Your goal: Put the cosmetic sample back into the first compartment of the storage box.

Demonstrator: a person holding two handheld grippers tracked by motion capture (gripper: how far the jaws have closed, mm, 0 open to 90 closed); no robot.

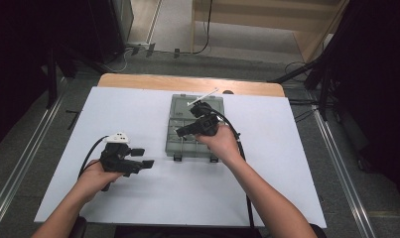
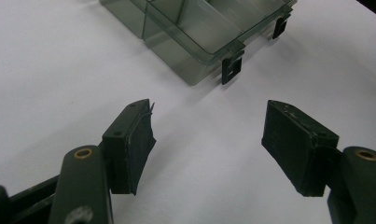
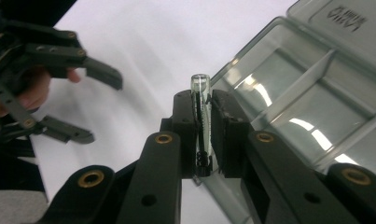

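Even overhead light, bright table, dark surroundings

In the high view the white table (image 1: pixel 153 198) is evenly lit while both side margins fall to near black; detail is soft. The clear compartment box (image 3: pixel 316 107) throws white glare streaks in the right gripper view, where the near jaws blur. In the left gripper view the jaws cast faint, soft shadows and the picture is slightly grainy.
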